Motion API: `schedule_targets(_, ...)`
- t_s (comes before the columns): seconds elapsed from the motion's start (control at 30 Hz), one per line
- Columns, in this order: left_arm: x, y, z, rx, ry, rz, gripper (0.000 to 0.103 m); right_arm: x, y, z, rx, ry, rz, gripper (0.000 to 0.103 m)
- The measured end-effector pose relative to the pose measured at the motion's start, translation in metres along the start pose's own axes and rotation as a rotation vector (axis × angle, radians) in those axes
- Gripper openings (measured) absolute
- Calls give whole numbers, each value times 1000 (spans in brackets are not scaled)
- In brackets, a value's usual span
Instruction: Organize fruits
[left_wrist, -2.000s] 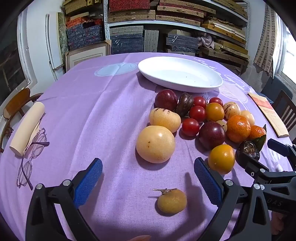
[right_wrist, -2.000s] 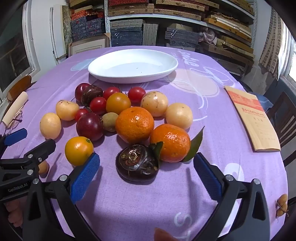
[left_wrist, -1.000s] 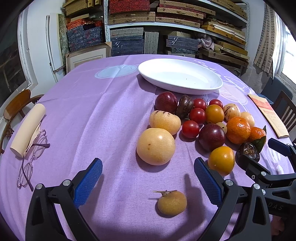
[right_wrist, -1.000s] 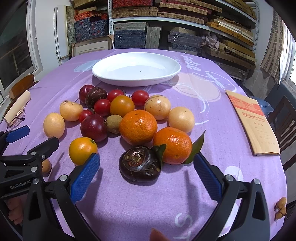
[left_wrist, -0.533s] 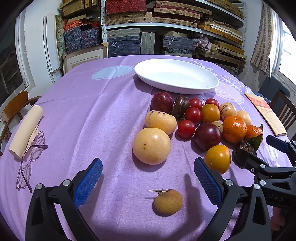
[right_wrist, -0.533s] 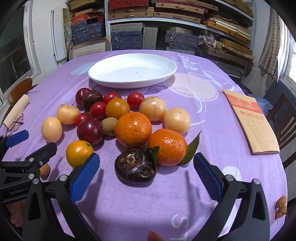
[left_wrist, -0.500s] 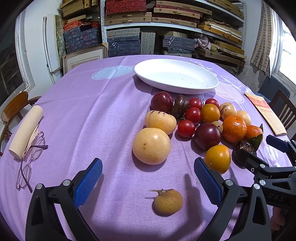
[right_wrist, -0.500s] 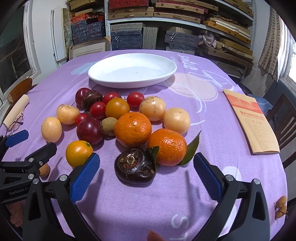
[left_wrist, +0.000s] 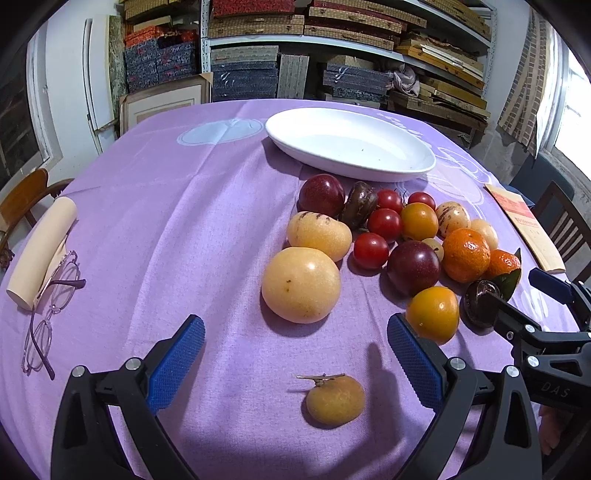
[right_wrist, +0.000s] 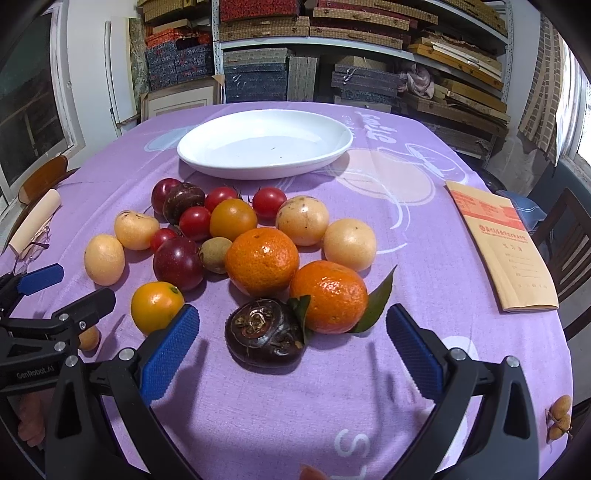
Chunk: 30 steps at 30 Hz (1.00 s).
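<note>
Hovering low over the near edge of a purple-clothed tabletop (left_wrist: 166, 206), the left gripper (left_wrist: 295, 360) spreads its blue-padded jaws wide, empty, around a small tan stemmed fruit (left_wrist: 335, 400) without touching it. Beside it the right gripper (right_wrist: 291, 345) is likewise agape and holds nothing, a dark purple wrinkled fruit (right_wrist: 265, 333) lying between its pads, touching neither. Beyond, at mid-table, sits a cluster: a leafy orange tangerine (right_wrist: 328, 296), a large pale yellow round fruit (left_wrist: 301, 284), dark plums and red cherry tomatoes. Toward the far edge rests a white oval plate (right_wrist: 264, 147).
</note>
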<state>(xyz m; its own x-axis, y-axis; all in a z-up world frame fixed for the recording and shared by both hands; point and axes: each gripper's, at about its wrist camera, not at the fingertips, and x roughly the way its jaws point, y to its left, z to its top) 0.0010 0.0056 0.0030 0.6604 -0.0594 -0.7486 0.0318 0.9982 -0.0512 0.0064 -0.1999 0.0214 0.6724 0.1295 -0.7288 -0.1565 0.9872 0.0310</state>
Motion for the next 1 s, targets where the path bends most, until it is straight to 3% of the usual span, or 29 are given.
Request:
schedule_targets(0.4, 9, 3, 8, -6, 5, 43, 100, -3, -1, 1, -6, -9, 6, 99)
schedule_targets(1.0, 10, 6, 9, -25, 3, 39, 100, -2, 0, 1, -15, -6, 5, 99)
